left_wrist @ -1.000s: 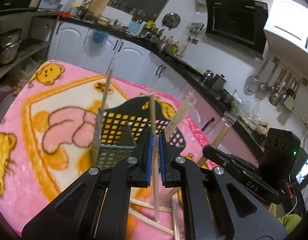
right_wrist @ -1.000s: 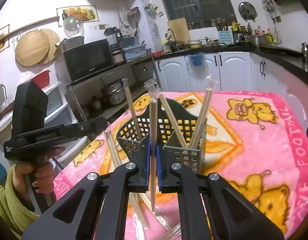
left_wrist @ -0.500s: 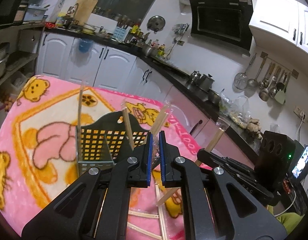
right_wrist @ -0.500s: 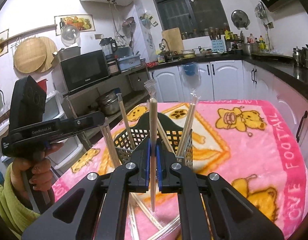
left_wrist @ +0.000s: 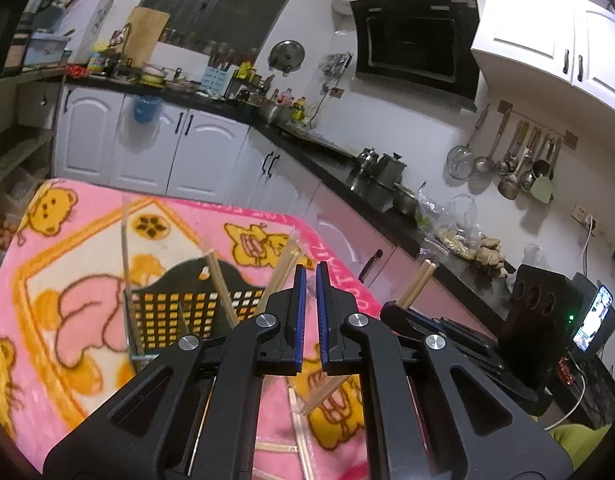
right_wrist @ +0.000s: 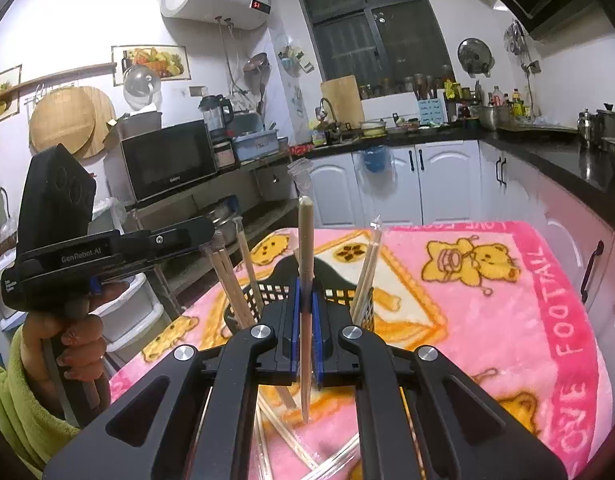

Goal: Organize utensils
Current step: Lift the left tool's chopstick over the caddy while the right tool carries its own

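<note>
A black mesh utensil basket [left_wrist: 195, 312] stands on the pink bear blanket [left_wrist: 67, 280] with several wrapped chopstick pairs [left_wrist: 217, 280] upright in it. My left gripper [left_wrist: 310, 280] is above and just right of the basket, its jaws slightly apart with nothing between them. My right gripper [right_wrist: 304, 292] is shut on a wrapped chopstick pair [right_wrist: 305, 240] held upright in front of the basket [right_wrist: 267, 300]. More wrapped chopsticks [right_wrist: 283, 432] lie loose on the blanket below both grippers.
White cabinets and a black counter with pots [left_wrist: 379, 176] run behind the table. The table's far edge [right_wrist: 447, 226] and right edge are close to the cabinets. A microwave [right_wrist: 167, 164] on a shelf stands to the left in the right wrist view.
My left gripper let go of its chopstick pair into the basket, then rose and drew back with jaws slightly open. My right gripper rose a little, still holding its pair.
</note>
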`<action>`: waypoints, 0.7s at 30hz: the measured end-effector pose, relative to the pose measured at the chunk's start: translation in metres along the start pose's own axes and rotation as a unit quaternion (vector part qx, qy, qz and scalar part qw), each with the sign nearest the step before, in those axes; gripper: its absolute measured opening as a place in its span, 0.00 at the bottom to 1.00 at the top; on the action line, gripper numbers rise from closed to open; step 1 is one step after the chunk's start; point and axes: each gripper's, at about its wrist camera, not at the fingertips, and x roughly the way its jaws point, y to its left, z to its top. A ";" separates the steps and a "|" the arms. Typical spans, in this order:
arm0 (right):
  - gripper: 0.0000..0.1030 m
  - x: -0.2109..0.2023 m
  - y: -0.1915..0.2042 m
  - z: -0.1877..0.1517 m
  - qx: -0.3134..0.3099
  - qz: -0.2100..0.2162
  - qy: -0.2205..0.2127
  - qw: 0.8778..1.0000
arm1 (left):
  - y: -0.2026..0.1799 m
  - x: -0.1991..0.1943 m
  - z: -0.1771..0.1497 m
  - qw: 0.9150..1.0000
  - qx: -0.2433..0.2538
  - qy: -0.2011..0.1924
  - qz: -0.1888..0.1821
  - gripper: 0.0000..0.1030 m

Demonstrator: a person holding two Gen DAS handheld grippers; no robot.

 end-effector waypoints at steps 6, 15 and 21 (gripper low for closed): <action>0.06 -0.003 0.002 0.010 -0.005 -0.001 -0.017 1.000 | -0.011 0.001 0.015 1.000 0.019 -0.016 -0.007 0.03; 0.06 -0.002 0.007 0.021 -0.008 0.002 -0.033 0.999 | -0.021 -0.004 0.035 0.998 0.039 -0.041 -0.009 0.03; 0.06 0.002 0.010 0.031 -0.006 0.005 -0.042 0.999 | -0.022 -0.006 0.046 0.997 0.044 -0.057 -0.006 0.01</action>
